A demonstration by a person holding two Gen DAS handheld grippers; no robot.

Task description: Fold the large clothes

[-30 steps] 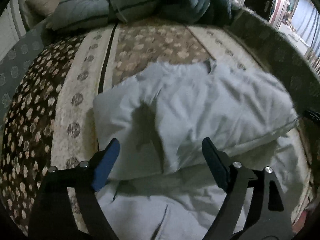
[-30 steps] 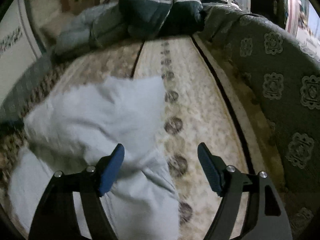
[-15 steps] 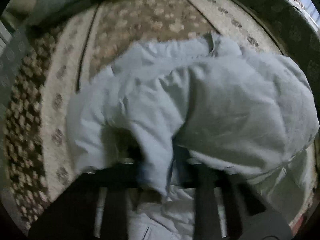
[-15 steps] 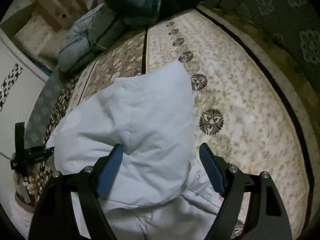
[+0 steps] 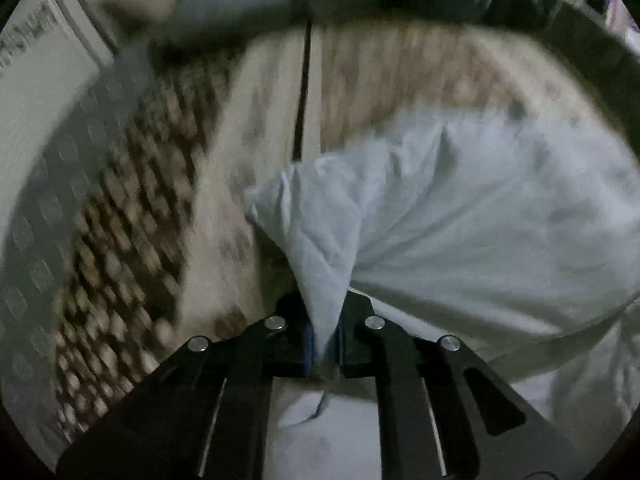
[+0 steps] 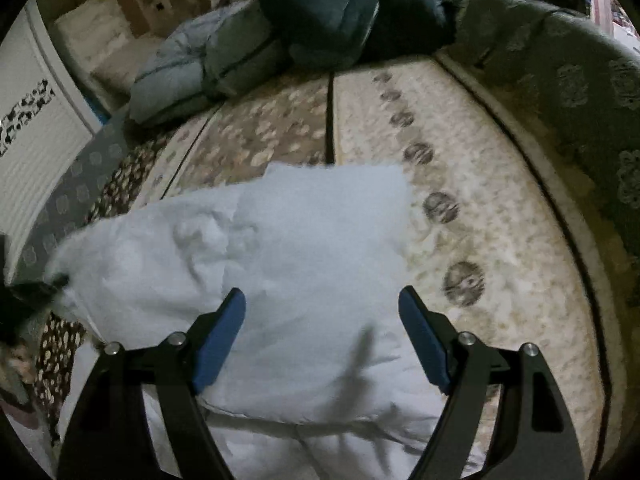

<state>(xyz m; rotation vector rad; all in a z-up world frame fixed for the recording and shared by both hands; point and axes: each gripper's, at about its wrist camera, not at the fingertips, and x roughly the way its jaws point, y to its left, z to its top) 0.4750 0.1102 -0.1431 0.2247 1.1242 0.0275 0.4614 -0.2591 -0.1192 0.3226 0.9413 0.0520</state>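
Observation:
A pale blue garment [image 5: 460, 216] lies partly folded on the patterned bed cover [image 5: 360, 80]. In the left wrist view my left gripper [image 5: 322, 340] is shut on a pinched fold of the garment, and the cloth rises from the jaws in a taut cone. The right wrist view has the same garment [image 6: 280, 264] spread below my right gripper [image 6: 322, 340], which stands open above it with the blue pads wide apart and nothing pinched. At the far left edge of that view the left gripper [image 6: 24, 300] shows dimly by the garment's corner.
A heap of blue and dark quilts [image 6: 304, 28] lies at the head of the bed. A dark green patterned border [image 6: 580, 92] runs along the right side. White panelled furniture [image 6: 36, 148] stands to the left. Bare bed cover [image 6: 500, 220] lies right of the garment.
My left gripper went from open above the garment to shut on a fold of it and has pulled the cloth up and leftward. The right gripper stayed open and shifted over the garment.

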